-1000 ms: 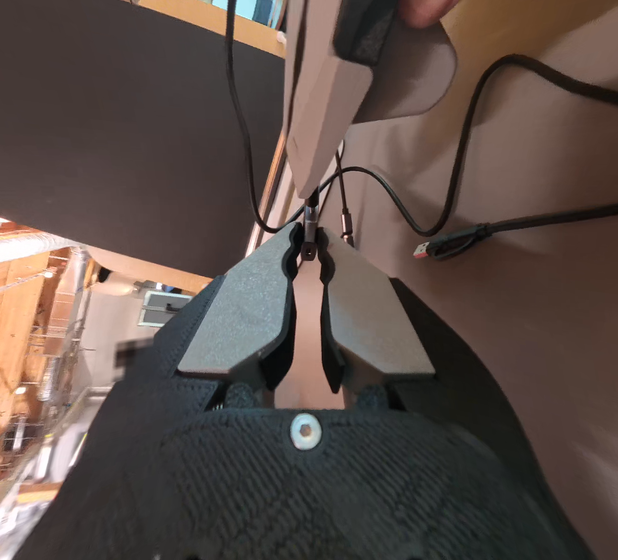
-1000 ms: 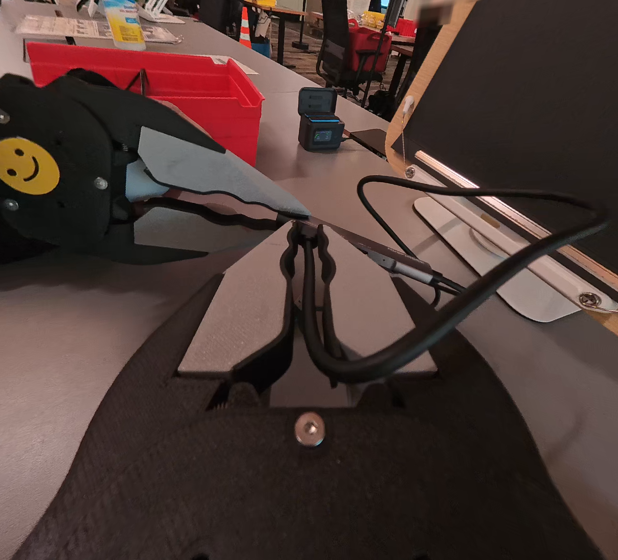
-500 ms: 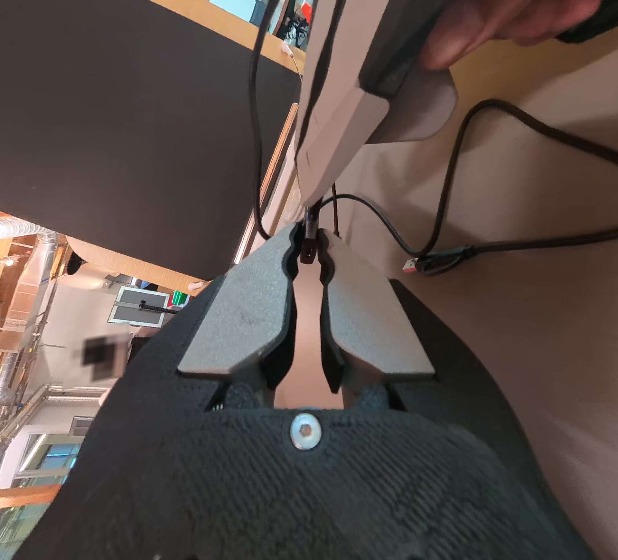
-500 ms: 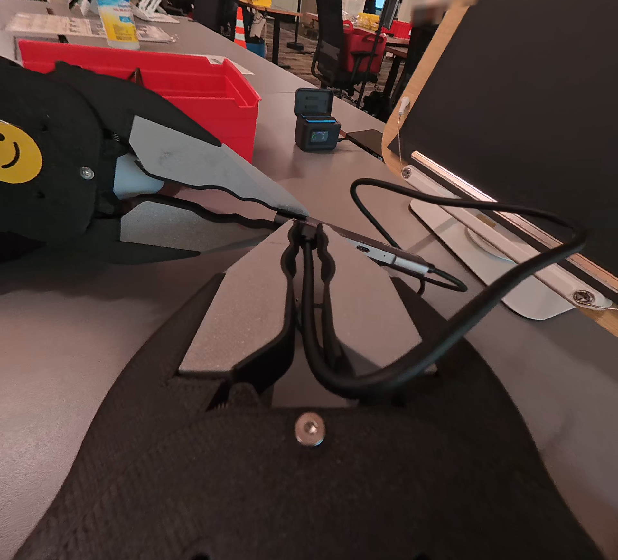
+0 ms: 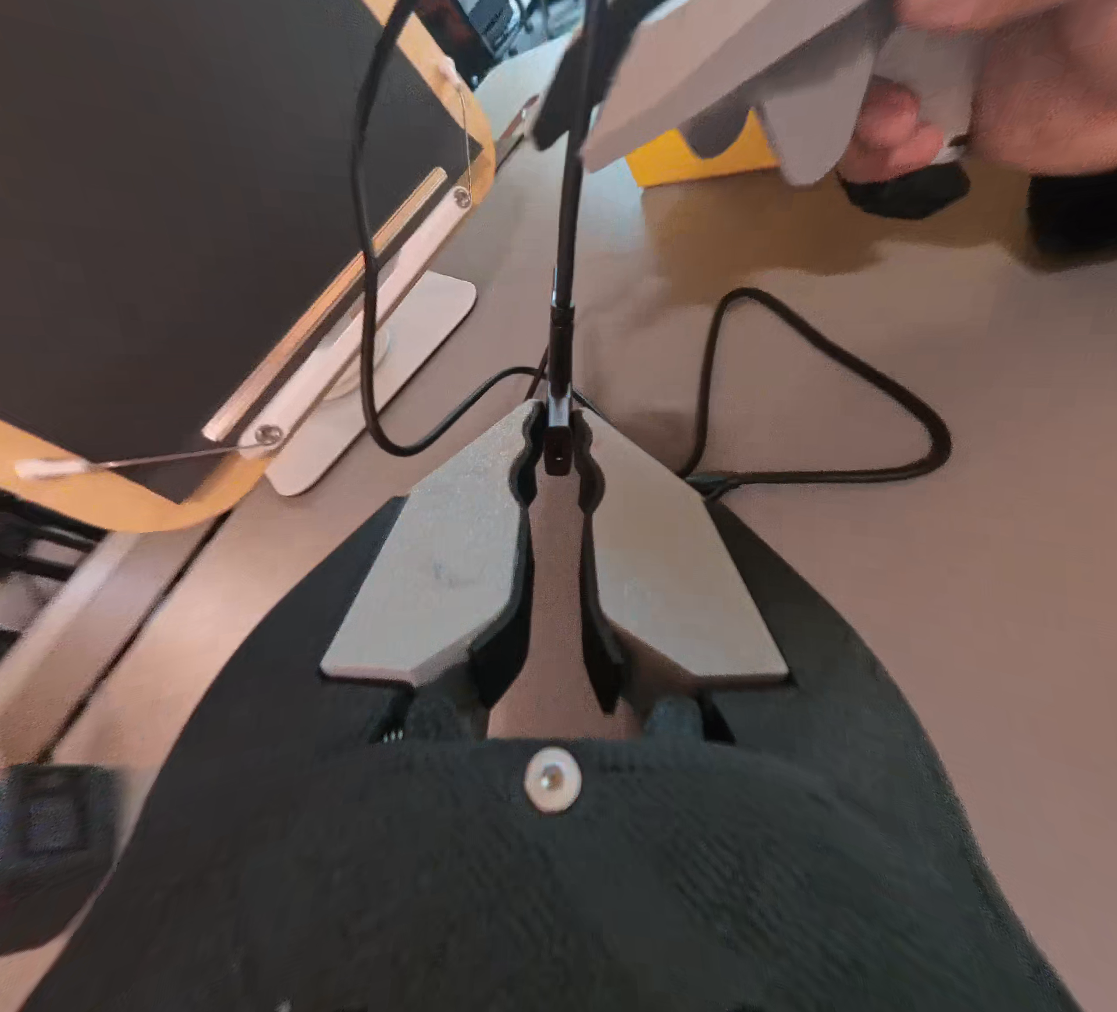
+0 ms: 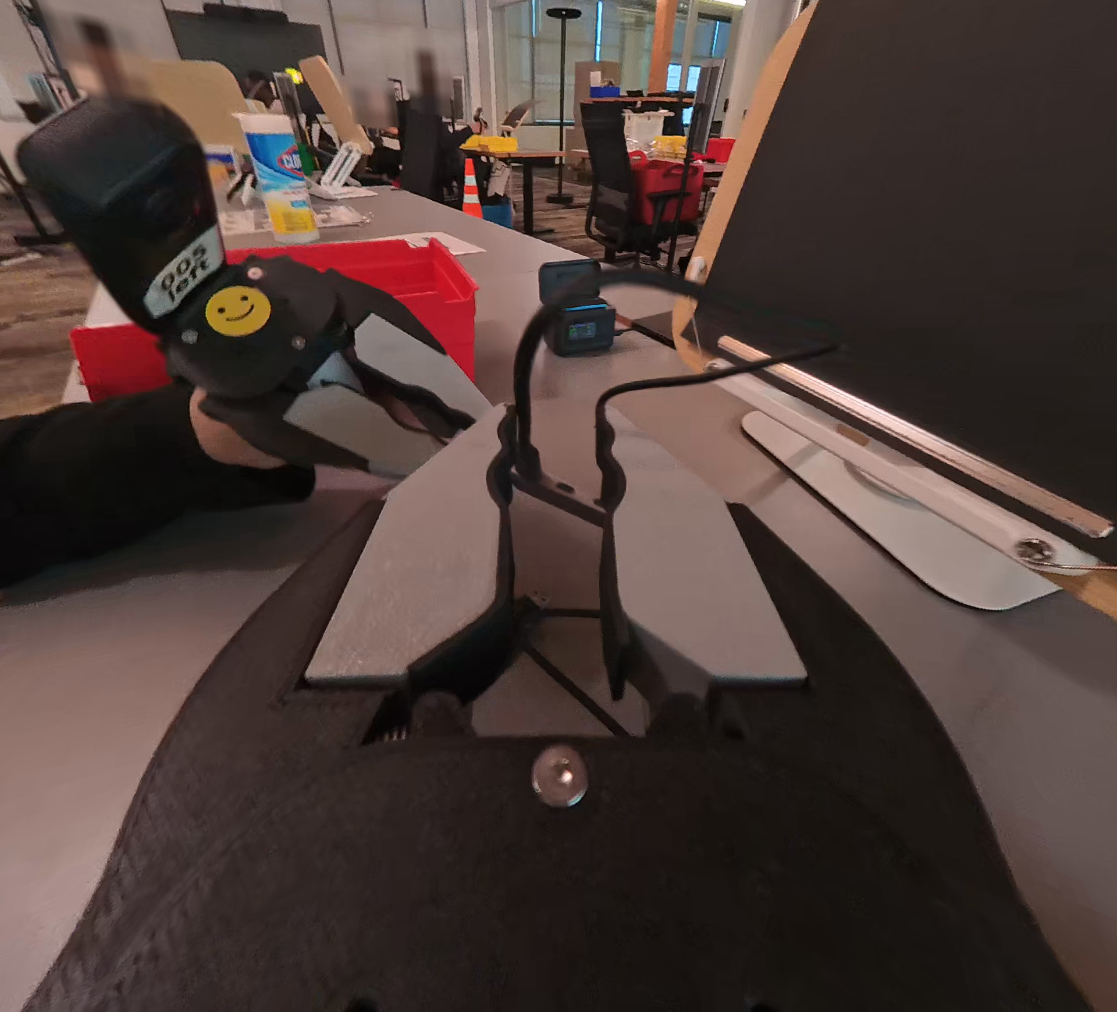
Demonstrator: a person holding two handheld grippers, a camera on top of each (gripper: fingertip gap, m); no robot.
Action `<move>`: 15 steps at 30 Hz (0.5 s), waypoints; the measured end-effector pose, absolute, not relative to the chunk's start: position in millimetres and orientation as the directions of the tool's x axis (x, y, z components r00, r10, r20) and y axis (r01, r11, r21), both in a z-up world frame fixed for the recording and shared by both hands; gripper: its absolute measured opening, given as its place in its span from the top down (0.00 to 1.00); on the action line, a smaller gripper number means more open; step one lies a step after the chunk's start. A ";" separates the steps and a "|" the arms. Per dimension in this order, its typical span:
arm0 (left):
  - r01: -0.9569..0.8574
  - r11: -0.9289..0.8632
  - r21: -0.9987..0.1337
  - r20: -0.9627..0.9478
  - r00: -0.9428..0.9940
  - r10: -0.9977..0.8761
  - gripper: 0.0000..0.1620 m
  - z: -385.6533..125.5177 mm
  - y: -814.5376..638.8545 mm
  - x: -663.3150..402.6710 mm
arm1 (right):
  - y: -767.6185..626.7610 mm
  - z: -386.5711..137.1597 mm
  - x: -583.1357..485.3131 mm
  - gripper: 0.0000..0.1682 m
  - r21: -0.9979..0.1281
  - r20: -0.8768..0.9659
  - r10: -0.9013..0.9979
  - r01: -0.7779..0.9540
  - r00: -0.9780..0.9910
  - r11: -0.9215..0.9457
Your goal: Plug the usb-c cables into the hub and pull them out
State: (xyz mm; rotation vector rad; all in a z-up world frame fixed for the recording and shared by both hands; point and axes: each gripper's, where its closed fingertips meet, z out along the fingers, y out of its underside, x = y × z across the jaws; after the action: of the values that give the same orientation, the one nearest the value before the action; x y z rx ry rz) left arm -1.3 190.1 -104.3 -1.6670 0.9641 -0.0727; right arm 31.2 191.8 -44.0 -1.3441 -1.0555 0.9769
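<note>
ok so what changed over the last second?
The right gripper opened, let go of the black cable and backed away from the hub. The cable now stands free and looks still plugged into the hub. The left gripper rolled, so its view has tilted. It stays shut on the hub's end.

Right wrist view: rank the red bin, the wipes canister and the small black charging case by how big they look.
1. red bin
2. wipes canister
3. charging case
The canister and the case look close in size and stand farther back, so their order is unsure.
</note>
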 end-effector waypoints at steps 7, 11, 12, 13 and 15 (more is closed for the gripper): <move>-0.359 -0.032 -0.933 -0.198 0.585 -0.786 0.96 -84.9 163.2 -3.4 | 165.8 -75.7 19.2 0.81 -0.967 0.084 0.996 0.246 0.044 0.071; -0.352 -0.030 -0.936 -0.152 0.477 -0.866 0.96 -85.1 142.6 9.9 | 147.2 -92.7 9.9 0.82 -0.936 0.142 0.989 0.318 -0.043 0.149; -0.356 -0.037 -0.934 -0.140 0.458 -0.878 0.96 -87.6 139.9 13.4 | 146.4 -96.0 8.0 0.85 -0.926 0.173 0.984 0.333 -0.040 0.176; -0.364 -0.036 -0.931 -0.145 0.457 -0.877 0.96 -89.5 140.2 15.2 | 144.0 -100.4 6.9 0.92 -0.914 0.198 0.979 0.352 -0.052 0.203; -0.398 -0.030 -0.917 -0.165 0.445 -0.880 0.96 -95.4 139.1 16.9 | 143.5 -107.6 6.6 0.93 -0.894 0.223 0.973 0.385 -0.061 0.229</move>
State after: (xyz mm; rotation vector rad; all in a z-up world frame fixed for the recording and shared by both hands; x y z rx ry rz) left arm 16.9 139.1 -95.4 -1.6308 1.1339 -0.5652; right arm 6.6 143.5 -107.6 -1.3008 -1.6076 0.8264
